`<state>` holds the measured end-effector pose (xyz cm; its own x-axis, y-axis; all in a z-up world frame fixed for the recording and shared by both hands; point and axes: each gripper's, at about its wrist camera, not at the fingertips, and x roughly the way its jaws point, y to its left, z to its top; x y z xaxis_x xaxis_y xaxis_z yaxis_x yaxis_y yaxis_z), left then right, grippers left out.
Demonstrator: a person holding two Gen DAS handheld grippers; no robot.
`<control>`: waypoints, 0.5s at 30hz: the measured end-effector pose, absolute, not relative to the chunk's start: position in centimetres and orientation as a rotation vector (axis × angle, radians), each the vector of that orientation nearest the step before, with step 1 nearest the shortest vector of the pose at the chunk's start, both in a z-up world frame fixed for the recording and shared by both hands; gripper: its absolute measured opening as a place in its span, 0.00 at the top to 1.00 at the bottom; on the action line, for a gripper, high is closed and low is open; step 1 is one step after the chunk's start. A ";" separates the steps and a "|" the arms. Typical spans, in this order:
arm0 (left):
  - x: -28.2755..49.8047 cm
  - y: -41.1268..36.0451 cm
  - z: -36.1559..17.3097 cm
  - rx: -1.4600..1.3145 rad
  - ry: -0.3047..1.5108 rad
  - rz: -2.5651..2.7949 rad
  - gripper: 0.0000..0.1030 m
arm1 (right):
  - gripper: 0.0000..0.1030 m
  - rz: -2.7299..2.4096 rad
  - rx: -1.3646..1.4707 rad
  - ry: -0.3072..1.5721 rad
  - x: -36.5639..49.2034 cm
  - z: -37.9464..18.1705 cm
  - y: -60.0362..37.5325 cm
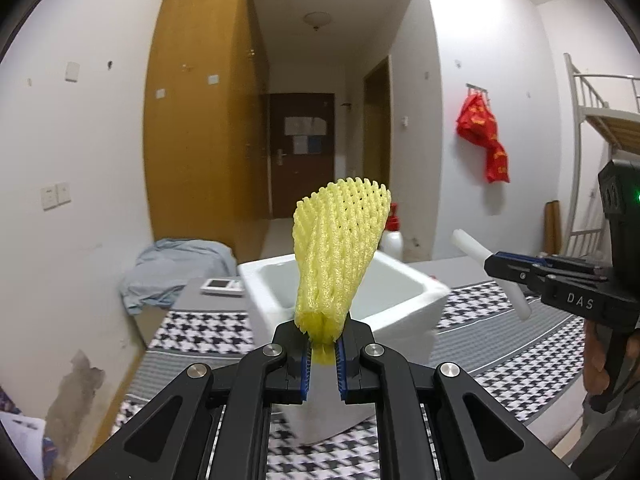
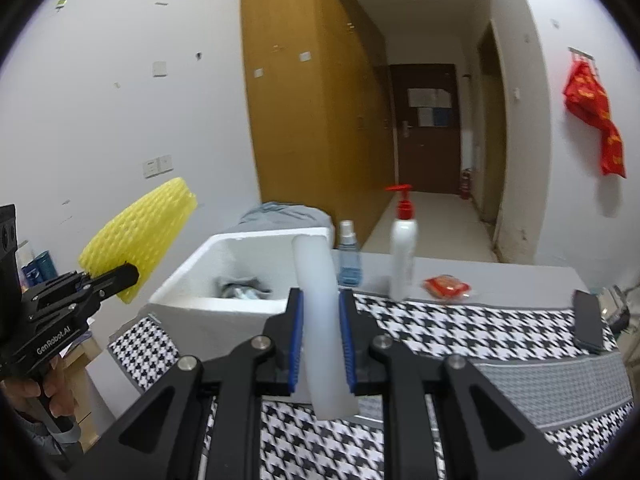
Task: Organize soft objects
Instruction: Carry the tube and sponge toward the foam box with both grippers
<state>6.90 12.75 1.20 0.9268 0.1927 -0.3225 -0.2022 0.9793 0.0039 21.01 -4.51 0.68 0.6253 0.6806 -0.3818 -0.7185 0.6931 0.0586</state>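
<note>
My left gripper point(image 1: 323, 334) is shut on the bunched end of a yellow foam net sleeve point(image 1: 338, 248), which fans upward in front of the white foam box point(image 1: 416, 280). From the right wrist view the same yellow net point(image 2: 140, 236) shows at the left, held by the left gripper point(image 2: 128, 274). My right gripper point(image 2: 320, 308) is shut on a white foam tube point(image 2: 320, 320) that stands up between the blue pads. That tube point(image 1: 472, 250) appears at the right of the left wrist view, in the right gripper point(image 1: 490, 266). The white foam box point(image 2: 208, 300) holds some dark crumpled things.
A houndstooth cloth point(image 2: 460, 328) covers the table. A small blue spray bottle point(image 2: 348, 256), a white pump bottle with red top point(image 2: 404, 248), a red packet point(image 2: 446, 286) and a dark phone point(image 2: 586, 322) stand on it. A grey-blue cloth heap point(image 1: 176, 272) lies behind the box.
</note>
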 end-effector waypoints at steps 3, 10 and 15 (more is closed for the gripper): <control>6.3 13.8 1.2 -0.044 0.330 0.229 0.90 | 0.80 0.830 -0.118 0.400 20.8 0.7 -3.0; 5.1 16.0 1.2 -0.066 0.331 0.303 0.90 | 0.80 0.896 -0.144 0.402 19.9 0.9 0.2; 4.2 16.6 0.8 -0.070 0.327 0.339 0.90 | 0.80 0.923 -0.165 0.397 19.2 1.1 1.9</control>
